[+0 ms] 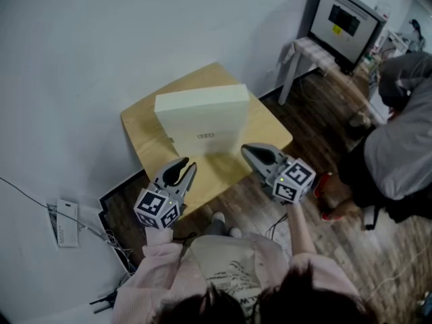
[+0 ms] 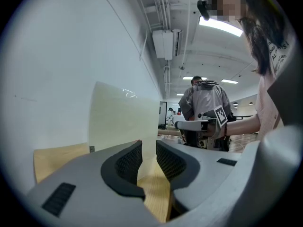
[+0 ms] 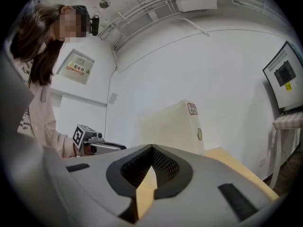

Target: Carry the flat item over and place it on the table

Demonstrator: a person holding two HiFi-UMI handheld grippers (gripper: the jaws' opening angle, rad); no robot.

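Observation:
The flat item is a cream box (image 1: 202,117) standing on edge on a small wooden table (image 1: 270,137), its back to the white wall. My left gripper (image 1: 187,164) hovers at the table's near left edge, jaws a little apart with nothing between them. My right gripper (image 1: 244,148) is at the near right edge, shut and empty. In the left gripper view the box (image 2: 124,122) rises just beyond the open gripper (image 2: 148,148). In the right gripper view the box (image 3: 173,126) stands beyond the gripper (image 3: 151,150), whose tips meet. Neither gripper touches the box.
A monitor (image 1: 344,22) sits on a small white table at the back right. Another person (image 1: 405,147) is at the right, close to the wooden table. A white power unit (image 1: 66,223) and cables lie on the floor at the left.

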